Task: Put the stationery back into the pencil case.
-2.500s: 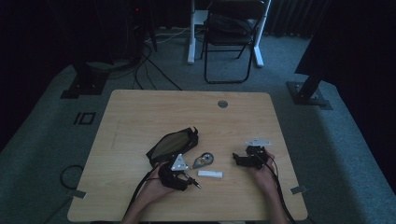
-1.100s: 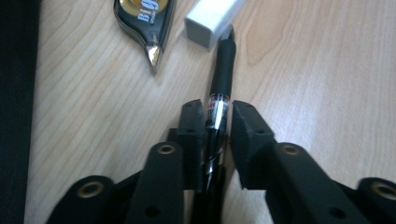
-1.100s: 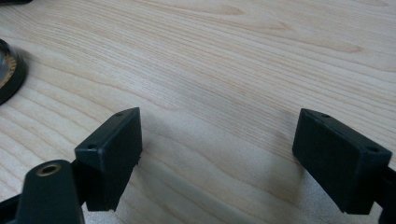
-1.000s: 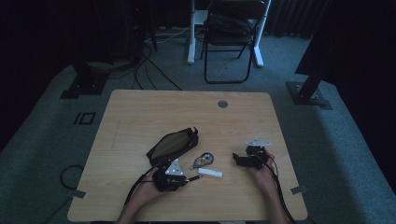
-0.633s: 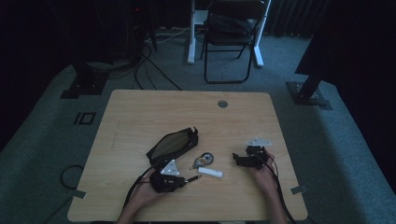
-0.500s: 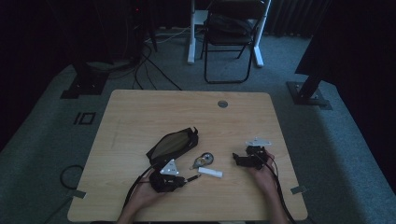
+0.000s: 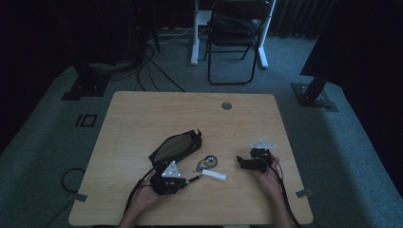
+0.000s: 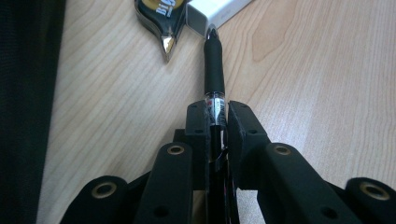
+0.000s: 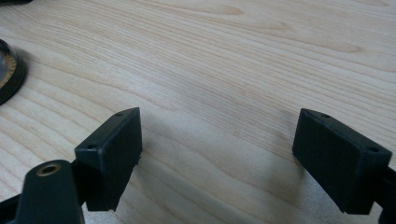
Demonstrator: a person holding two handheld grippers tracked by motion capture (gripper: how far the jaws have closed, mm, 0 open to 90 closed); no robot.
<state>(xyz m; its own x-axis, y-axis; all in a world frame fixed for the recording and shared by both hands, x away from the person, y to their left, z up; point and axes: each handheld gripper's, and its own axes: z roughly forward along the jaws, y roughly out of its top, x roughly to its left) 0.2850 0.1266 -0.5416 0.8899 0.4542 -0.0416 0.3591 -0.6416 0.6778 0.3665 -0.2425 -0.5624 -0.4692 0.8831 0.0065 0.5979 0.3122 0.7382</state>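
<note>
slim black pen (image 8: pixel 214 70), pale woodgrain table (image 8: pixel 303 70)

A black pouch (image 7: pixel 176 147) lay on the wooden surface (image 7: pixel 142 114), a round tape measure (image 7: pixel 207 163) just at its four o'clock. A folding chair (image 7: pixel 235 33) stood on the carpet at twelve o'clock, cables (image 7: pixel 152 61) trailing at eleven.

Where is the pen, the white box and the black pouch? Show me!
pen (image 8: pixel 214 60): left gripper view, on its black grip.
white box (image 7: pixel 214 175): high view, on the middle of its top.
black pouch (image 7: pixel 175 147): high view, on its brownish mesh face.
</note>
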